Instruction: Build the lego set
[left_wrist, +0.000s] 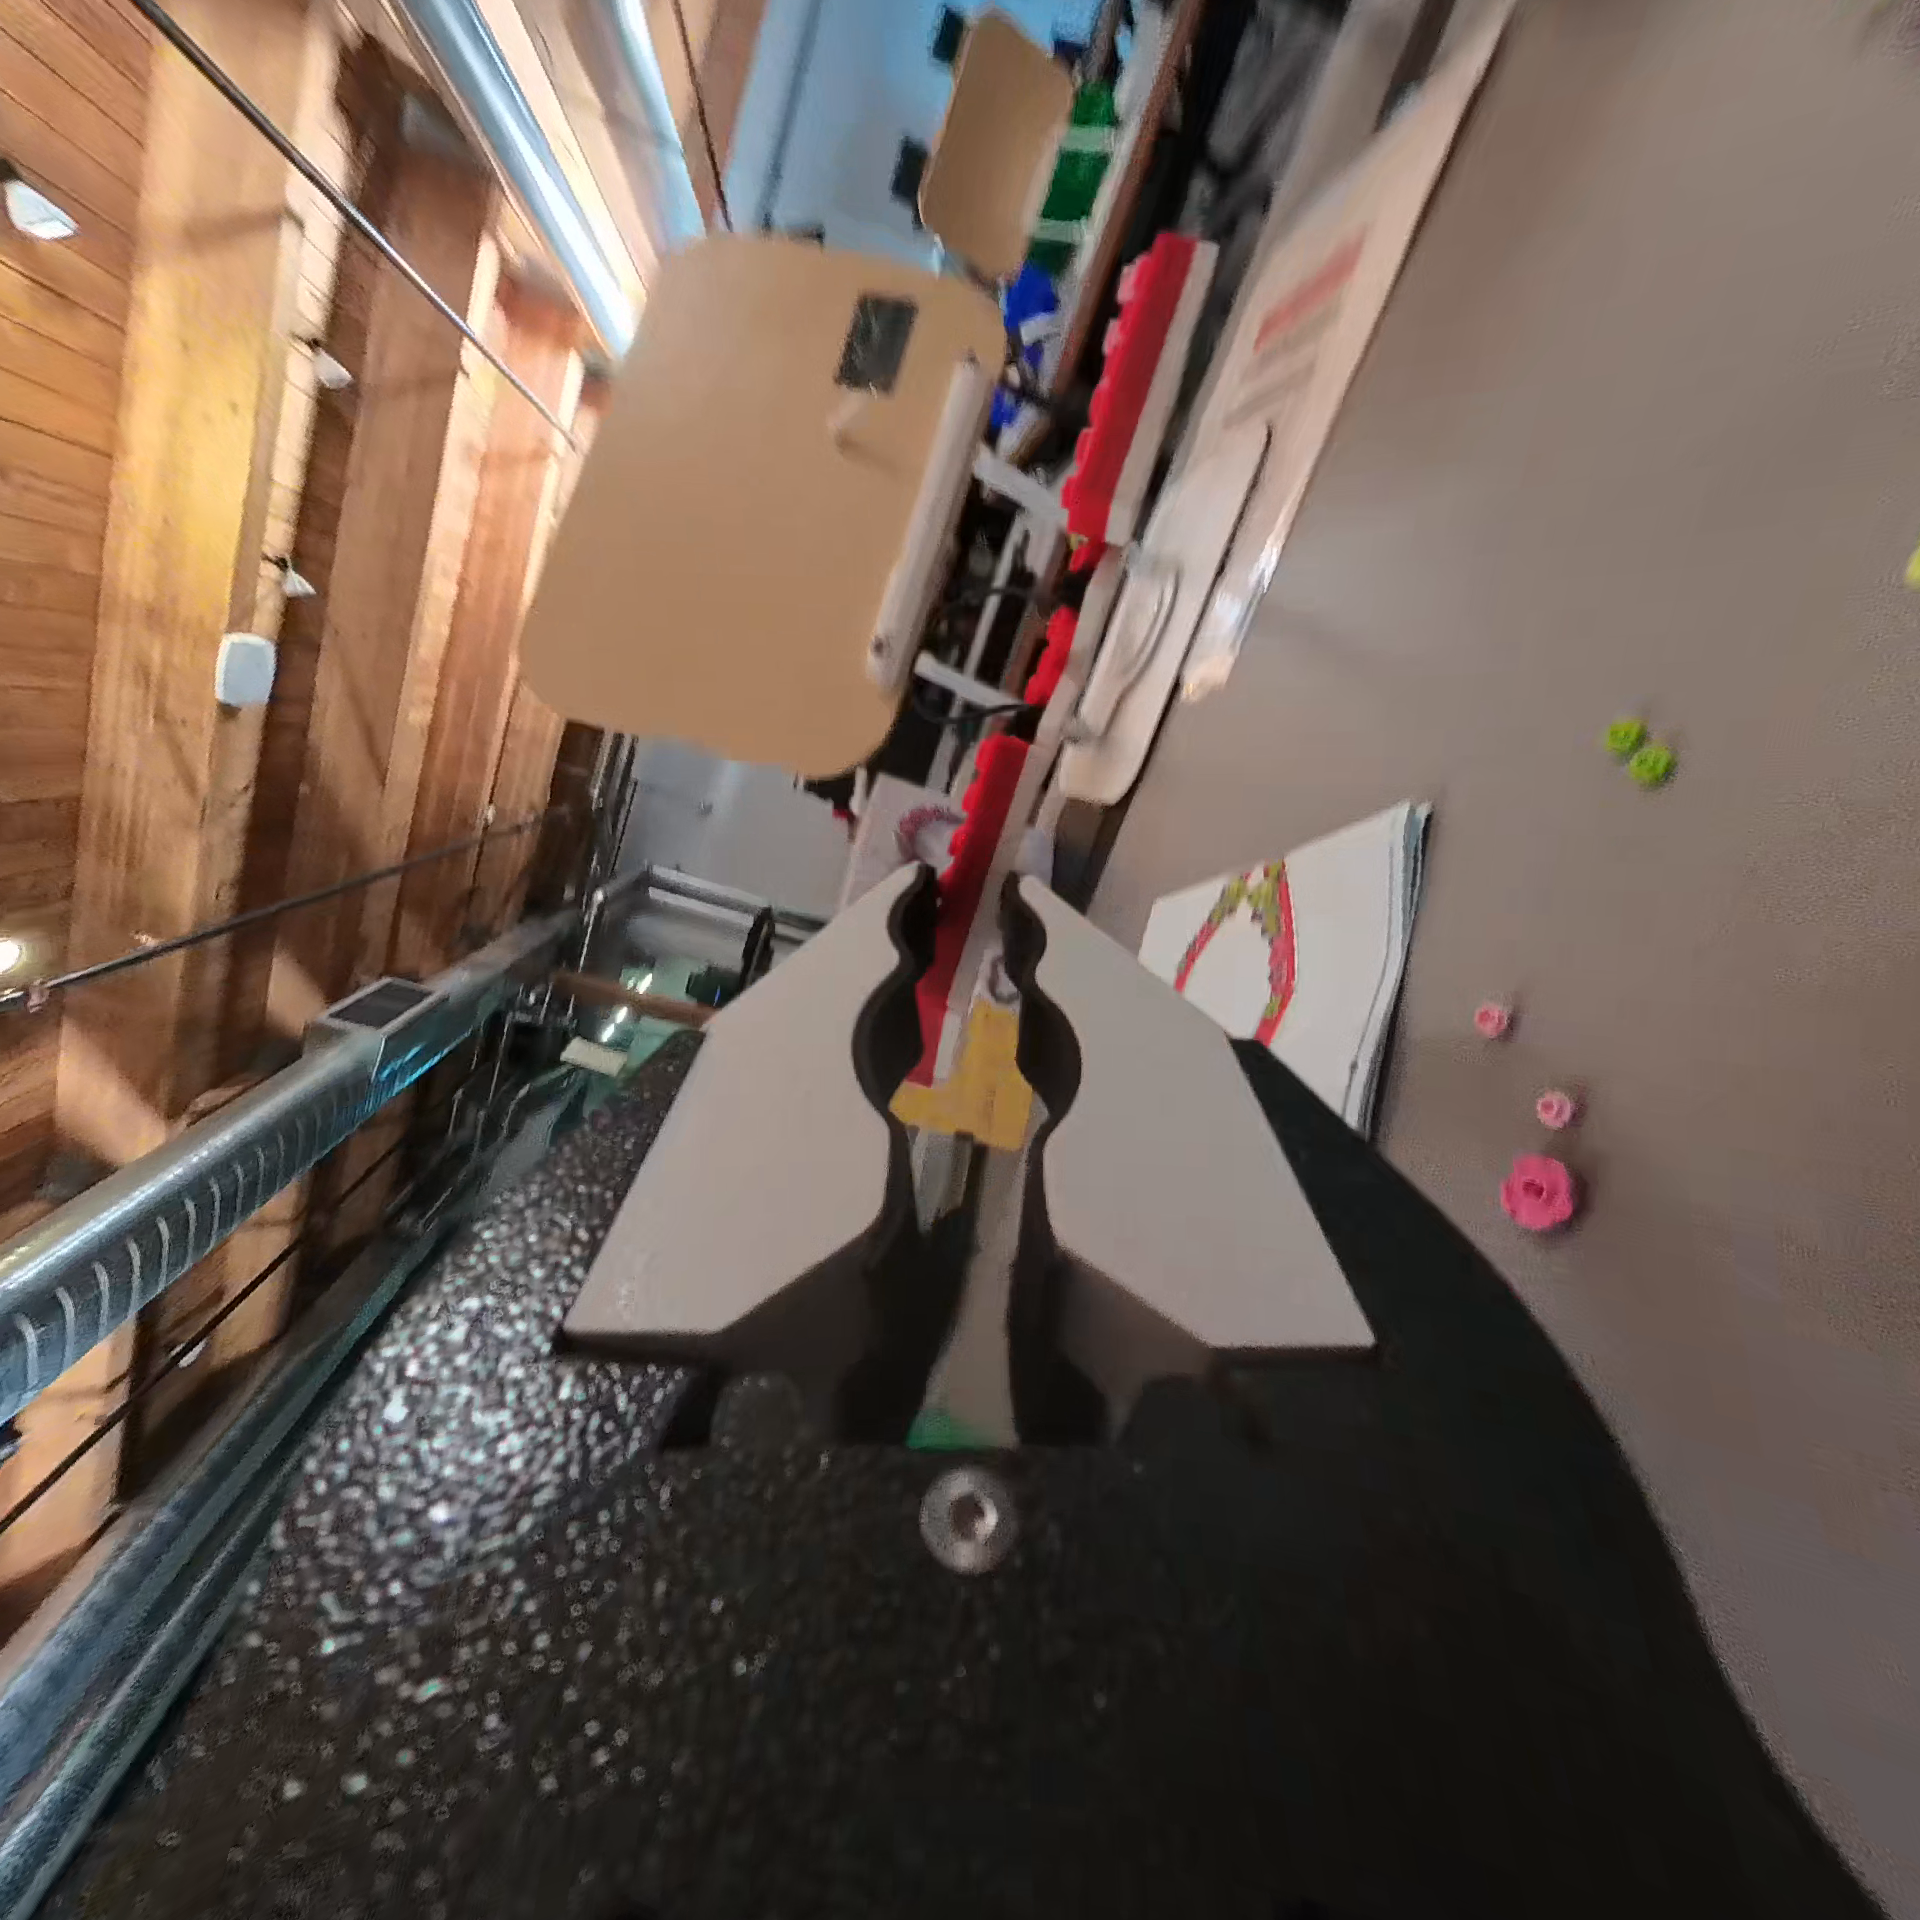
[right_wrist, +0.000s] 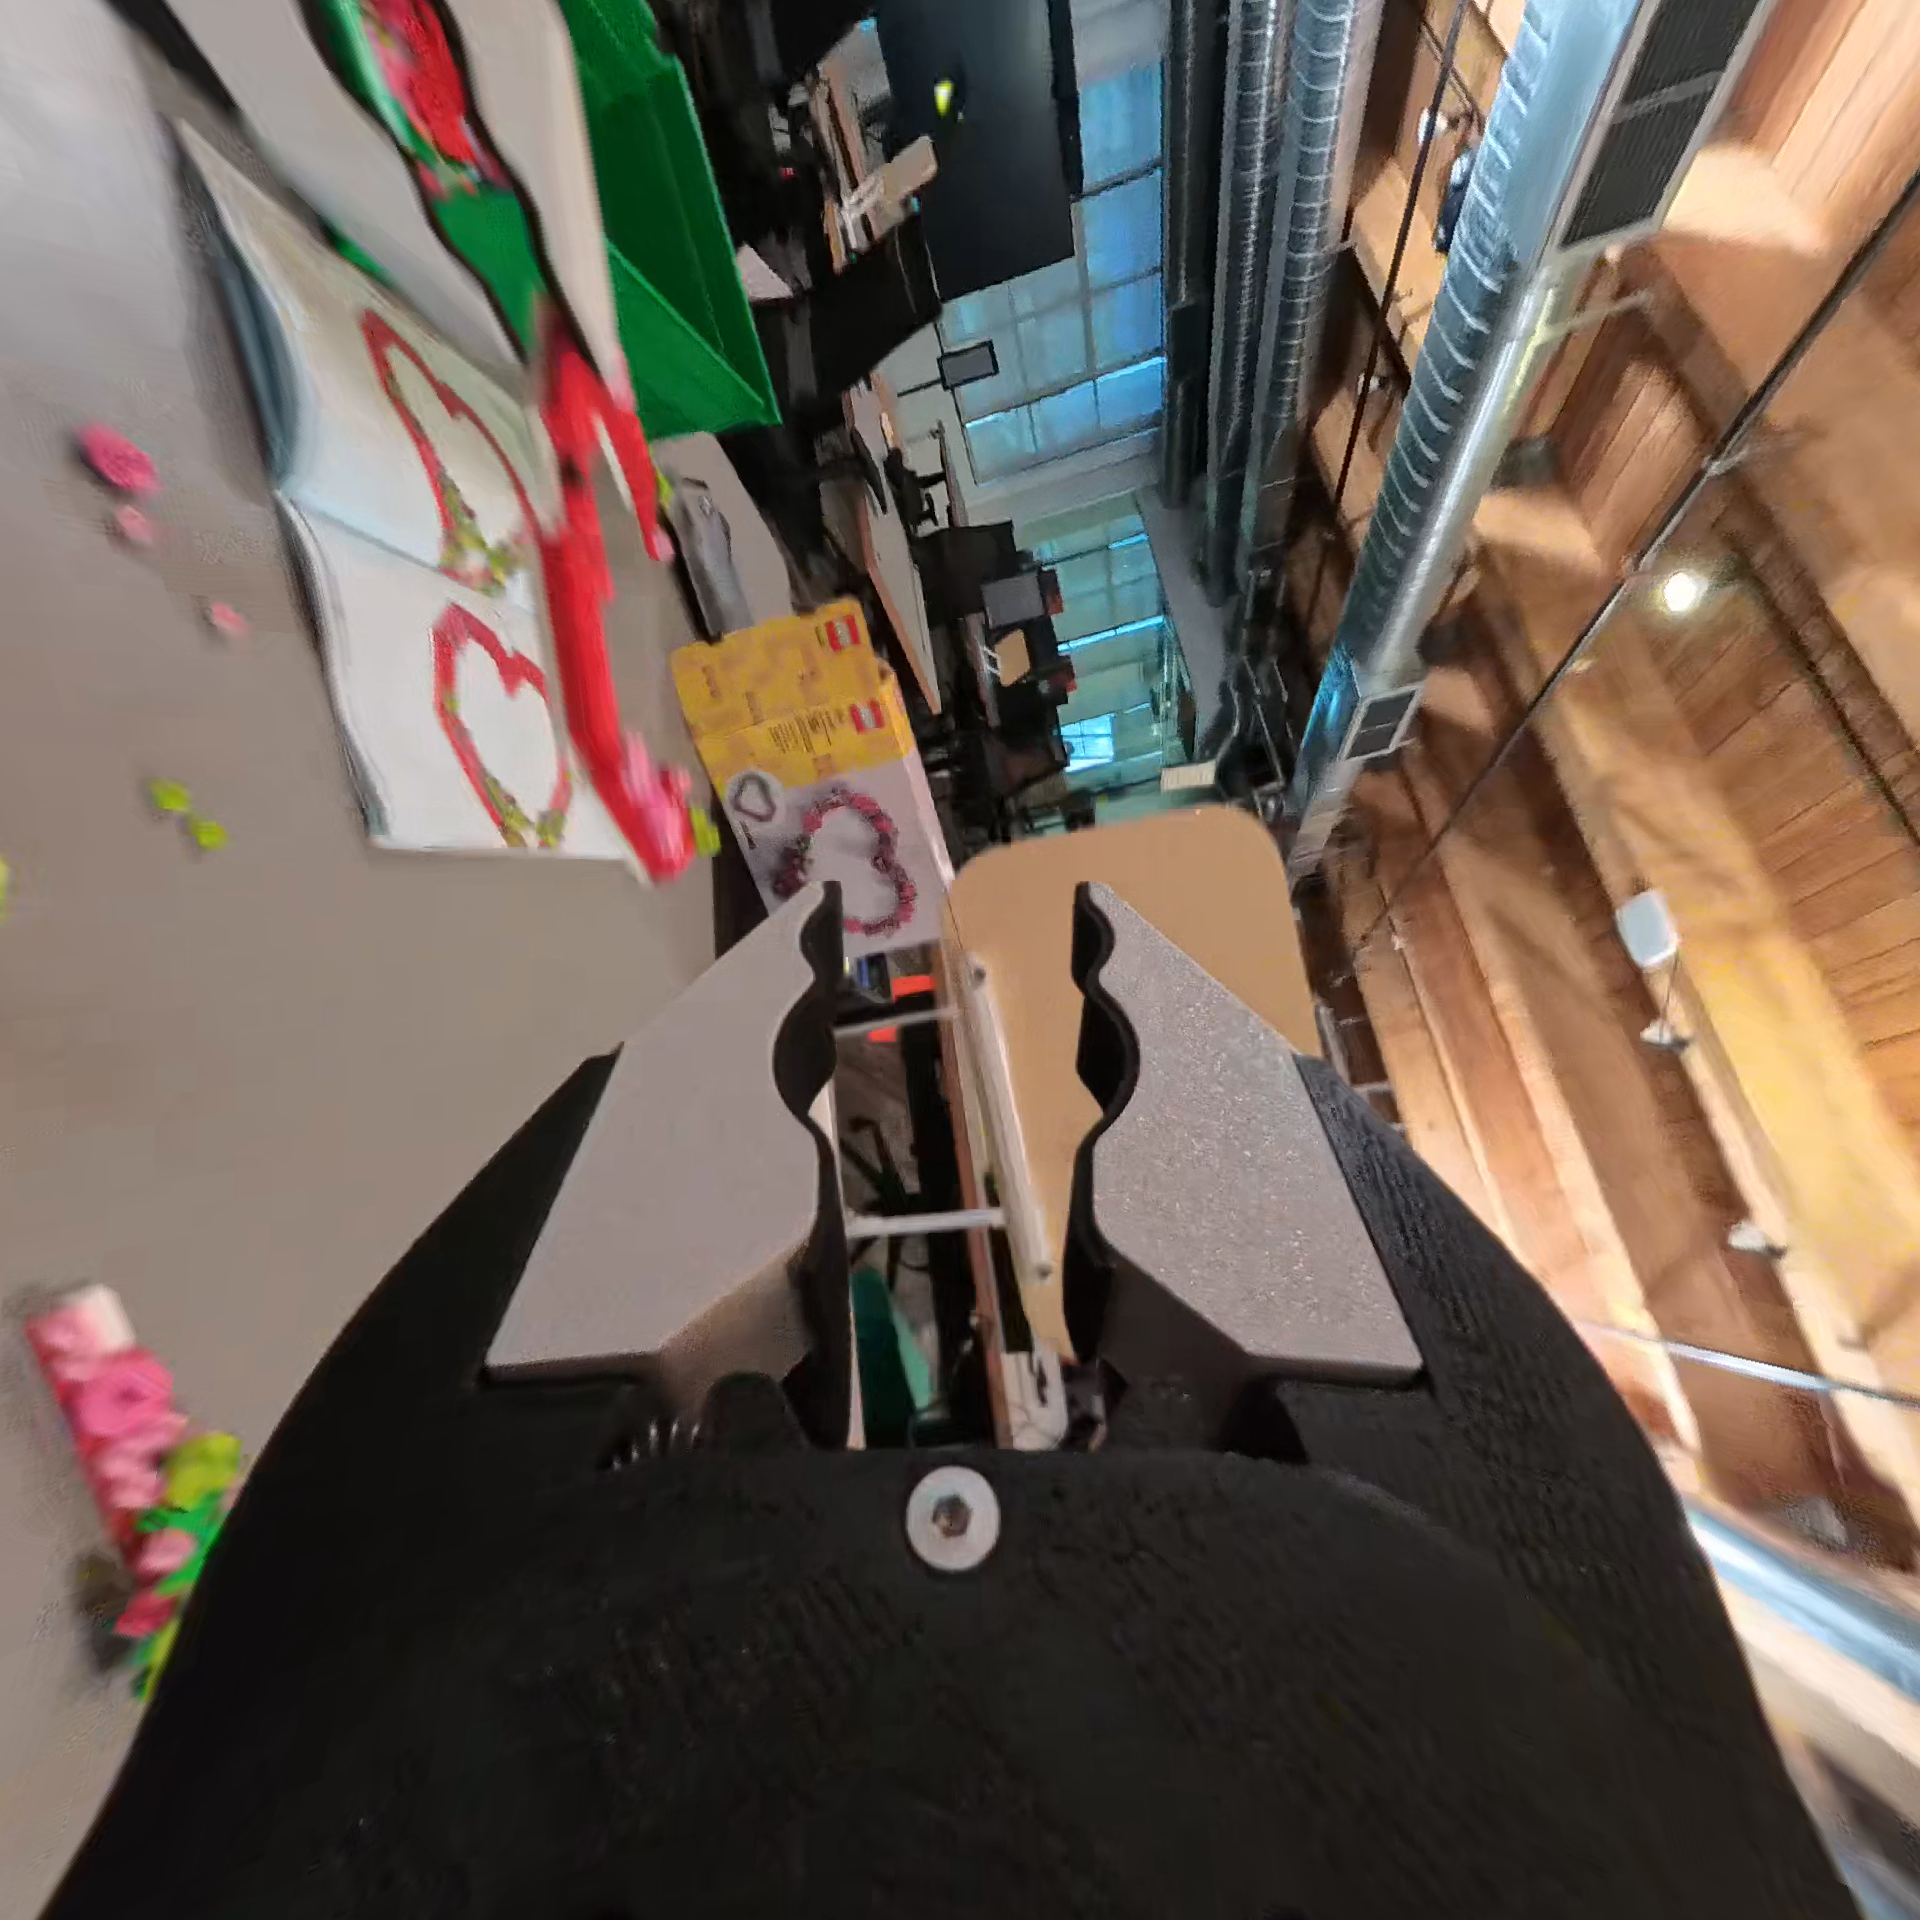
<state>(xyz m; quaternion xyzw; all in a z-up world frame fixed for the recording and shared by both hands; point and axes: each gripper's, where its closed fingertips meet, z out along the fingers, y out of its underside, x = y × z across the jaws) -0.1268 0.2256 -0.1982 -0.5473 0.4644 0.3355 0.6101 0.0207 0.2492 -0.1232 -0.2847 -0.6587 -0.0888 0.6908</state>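
A: Where is the heart frame?

B: The left tool (left_wrist: 971, 904) is clamped on it. Its fingers pinch the edge of the red heart frame (left_wrist: 982, 831), which is lifted clear of the worktop (left_wrist: 1662, 416) and seen edge-on. In the right wrist view it hangs blurred over the open booklet (right_wrist: 416, 582).

A: And the right tool?

B: The right tool (right_wrist: 956, 904) stands apart, holding nothing and aimed away from the worktop.

A: How will the frame handle?

B: Light and stiff, I'd judge, but a thin ring of bricks may snap at its joints. Grip a straight stretch. The loose pink flowers (left_wrist: 1538, 1193) and lime pieces (left_wrist: 1640, 750) are tiny and slippery.
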